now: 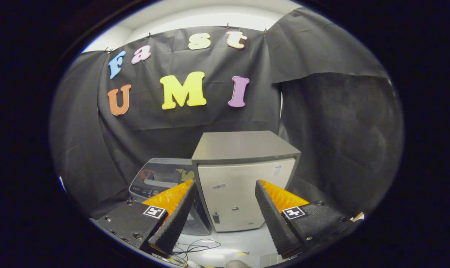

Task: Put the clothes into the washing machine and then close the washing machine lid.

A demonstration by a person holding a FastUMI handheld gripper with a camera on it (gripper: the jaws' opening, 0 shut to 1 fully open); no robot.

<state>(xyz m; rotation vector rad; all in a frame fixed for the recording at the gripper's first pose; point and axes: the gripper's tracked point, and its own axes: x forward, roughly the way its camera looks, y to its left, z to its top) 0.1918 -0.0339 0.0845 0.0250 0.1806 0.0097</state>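
Gripper (225, 206) fingers apart, grey cabinet (243, 178) ahead, washing machine (161, 182) beside it.

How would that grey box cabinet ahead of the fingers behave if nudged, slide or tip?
The grey cabinet looks boxy and flat-bottomed on the white floor, so it would probably slide rather than roll or tip. Its rigid panels suggest it's stiff and likely heavy. The gripper is open with nothing between its fingers, and the cabinet stands beyond them, beside the washing machine.
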